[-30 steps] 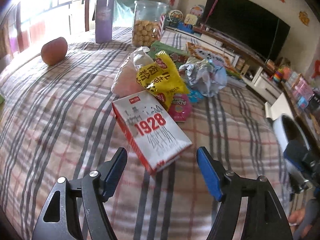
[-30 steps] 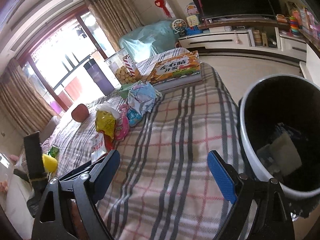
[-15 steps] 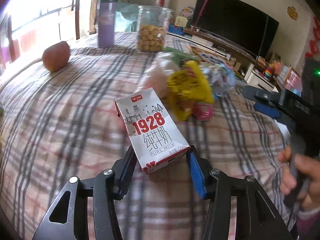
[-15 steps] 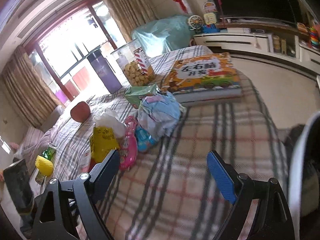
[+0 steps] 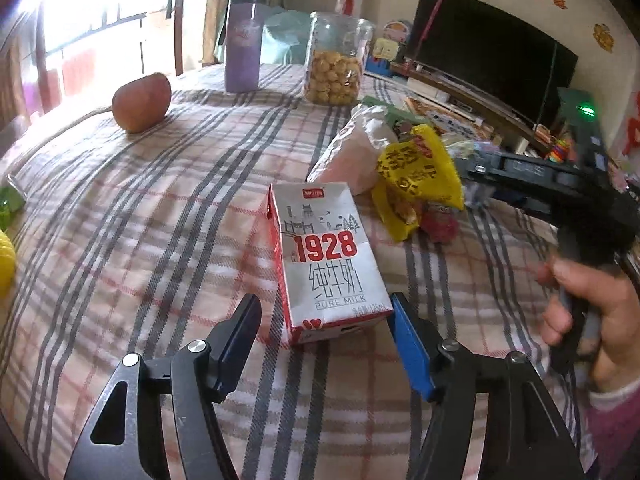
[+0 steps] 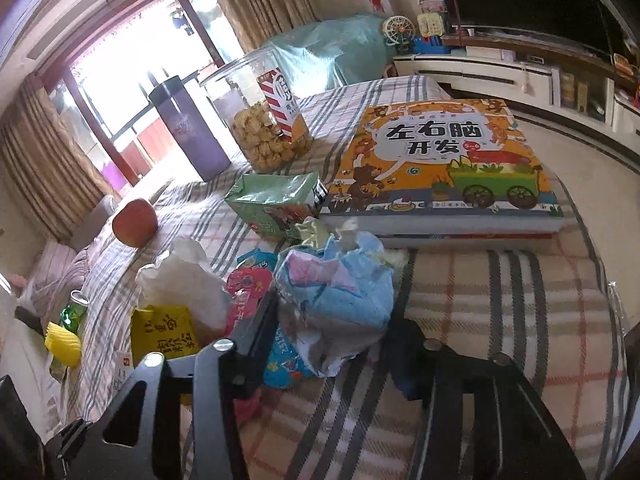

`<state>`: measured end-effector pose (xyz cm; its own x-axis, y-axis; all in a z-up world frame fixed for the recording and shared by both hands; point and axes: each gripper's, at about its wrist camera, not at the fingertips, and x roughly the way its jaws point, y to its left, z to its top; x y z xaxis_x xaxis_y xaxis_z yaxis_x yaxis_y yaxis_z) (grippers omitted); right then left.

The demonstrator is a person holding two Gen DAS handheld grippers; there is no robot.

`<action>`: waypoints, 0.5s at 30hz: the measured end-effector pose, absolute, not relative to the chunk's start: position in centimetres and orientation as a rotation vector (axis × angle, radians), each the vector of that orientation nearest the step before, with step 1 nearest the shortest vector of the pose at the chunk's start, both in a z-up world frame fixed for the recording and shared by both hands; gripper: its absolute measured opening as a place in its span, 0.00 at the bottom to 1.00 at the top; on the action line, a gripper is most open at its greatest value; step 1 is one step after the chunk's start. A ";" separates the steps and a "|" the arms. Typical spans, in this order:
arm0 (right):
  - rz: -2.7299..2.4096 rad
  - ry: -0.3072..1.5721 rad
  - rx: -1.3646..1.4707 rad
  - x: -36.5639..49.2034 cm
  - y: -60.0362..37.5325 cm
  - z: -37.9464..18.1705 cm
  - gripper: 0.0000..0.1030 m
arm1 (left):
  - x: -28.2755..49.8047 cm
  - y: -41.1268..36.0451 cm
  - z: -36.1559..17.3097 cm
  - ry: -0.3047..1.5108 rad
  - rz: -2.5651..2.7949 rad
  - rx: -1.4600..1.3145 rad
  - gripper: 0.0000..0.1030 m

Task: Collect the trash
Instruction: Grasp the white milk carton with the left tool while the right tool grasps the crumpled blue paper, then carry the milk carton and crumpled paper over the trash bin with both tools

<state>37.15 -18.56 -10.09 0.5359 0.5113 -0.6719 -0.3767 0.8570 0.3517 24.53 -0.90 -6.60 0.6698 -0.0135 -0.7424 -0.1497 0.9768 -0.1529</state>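
Note:
A white and red "1928" milk carton (image 5: 326, 268) lies on the plaid tablecloth. My left gripper (image 5: 324, 320) is open, its fingers either side of the carton's near end, the right pad close to it. Behind it lie a yellow snack bag (image 5: 416, 178) and a pale plastic bag (image 5: 352, 152). My right gripper (image 6: 332, 328) is open around a crumpled blue and white wrapper (image 6: 340, 296). Beside it lie a pink packet (image 6: 246, 292), the yellow bag (image 6: 164, 336) and a green carton (image 6: 272, 200). The right gripper and hand (image 5: 576, 216) show in the left wrist view.
An apple (image 5: 140, 102), a purple tumbler (image 5: 242, 40) and a jar of snacks (image 5: 334, 66) stand at the far side. A thick picture book (image 6: 436, 164) lies near the table's end. A green can (image 6: 74, 312) and a yellow object (image 6: 62, 344) sit at the left edge.
My left gripper opened a little around the carton's end. My right gripper swung from the bin over the table and closed in on the crumpled blue wrapper.

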 end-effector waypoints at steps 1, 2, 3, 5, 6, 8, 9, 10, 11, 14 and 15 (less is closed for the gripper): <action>0.530 0.852 0.169 36.7 -18.8 -10.0 0.37 | 24.8 -0.9 -6.7 0.840 0.074 -0.214 0.50; 0.528 0.851 0.169 36.1 -19.1 -9.8 0.34 | 25.0 -0.9 -6.8 0.846 0.072 -0.218 0.50; 0.530 0.850 0.174 35.6 -19.5 -9.7 0.31 | 25.1 -0.8 -6.7 0.840 0.071 -0.222 0.49; 0.529 0.847 0.180 34.0 -20.5 -9.6 0.29 | 25.0 -0.9 -6.6 0.828 0.055 -0.227 0.49; 0.527 0.848 0.185 33.4 -20.8 -9.6 0.27 | 25.0 -1.0 -6.5 0.820 0.046 -0.224 0.49; 0.523 0.850 0.205 31.9 -21.9 -9.6 0.25 | 24.6 -1.4 -6.1 0.796 0.028 -0.217 0.48; 0.521 0.851 0.216 31.2 -22.4 -9.6 0.24 | 24.4 -1.5 -5.9 0.788 0.018 -0.217 0.48; 0.520 0.852 0.228 30.5 -22.9 -9.6 0.24 | 24.2 -1.5 -5.8 0.781 0.004 -0.220 0.48; 0.519 0.852 0.241 29.7 -23.5 -9.6 0.24 | 23.9 -1.8 -5.7 0.777 -0.016 -0.219 0.48; 0.519 0.853 0.260 27.6 -24.8 -9.3 0.23 | 22.9 -2.9 -5.7 0.777 -0.065 -0.202 0.48; 0.517 0.853 0.262 27.1 -25.1 -9.2 0.23 | 22.6 -3.2 -5.8 0.779 -0.080 -0.196 0.48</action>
<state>27.08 -25.08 -9.24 0.5454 0.5319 -0.6478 -0.3276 0.8466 0.4193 22.55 -3.23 -5.79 0.7096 -0.1434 -0.6899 -0.0010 0.9789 -0.2044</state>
